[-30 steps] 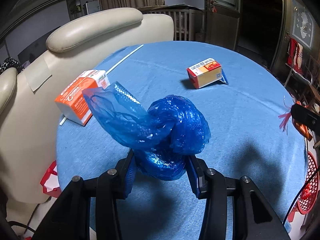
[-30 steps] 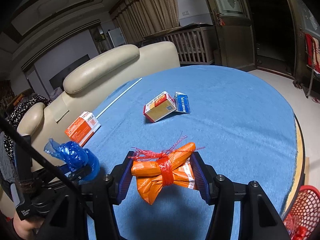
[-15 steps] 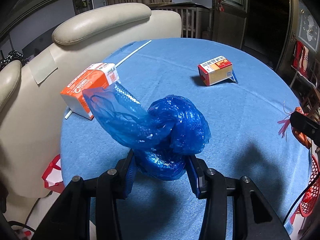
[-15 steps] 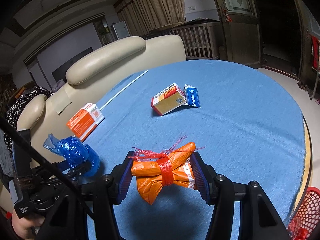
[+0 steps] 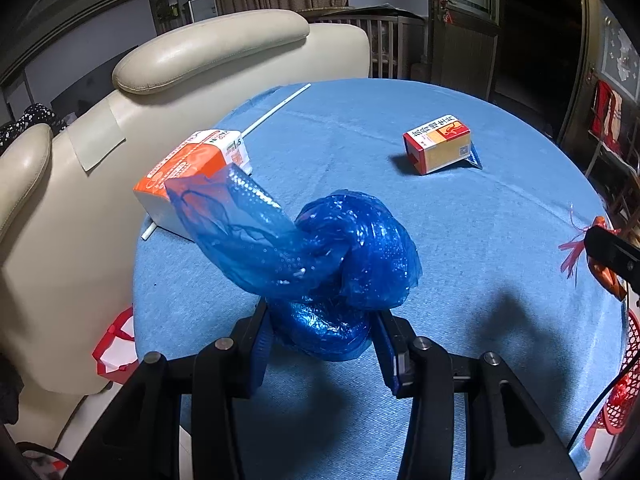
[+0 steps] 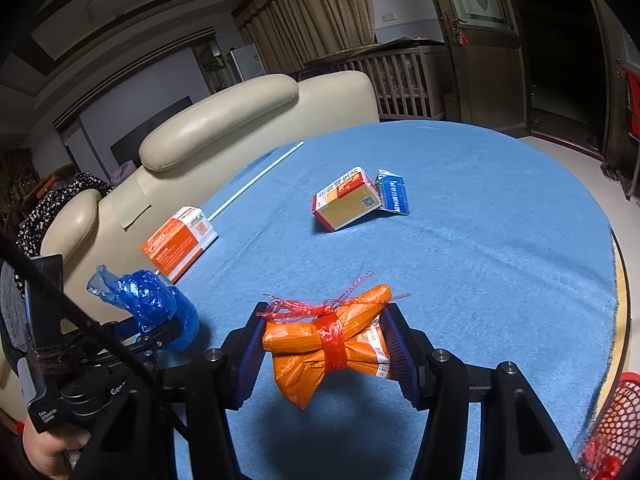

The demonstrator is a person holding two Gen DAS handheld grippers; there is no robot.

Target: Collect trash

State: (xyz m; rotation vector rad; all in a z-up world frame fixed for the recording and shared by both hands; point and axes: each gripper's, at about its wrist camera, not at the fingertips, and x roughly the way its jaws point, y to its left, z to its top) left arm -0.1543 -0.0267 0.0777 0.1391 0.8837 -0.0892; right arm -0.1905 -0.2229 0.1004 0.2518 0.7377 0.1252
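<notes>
Currently left gripper (image 5: 322, 334) is clamping knotted blue bag (image 5: 320, 256), right gripper (image 6: 326, 354) is clamping tied orange packet (image 6: 320, 344), both above blue table (image 6: 480, 240).

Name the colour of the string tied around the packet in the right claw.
Red string, around the orange packet; clearest in the right wrist view.

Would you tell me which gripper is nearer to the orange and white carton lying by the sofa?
Left. The left gripper, shut on the blue bag, hangs just short of the orange and white carton. The right gripper, holding the orange packet, sits farther off across the table.
</notes>
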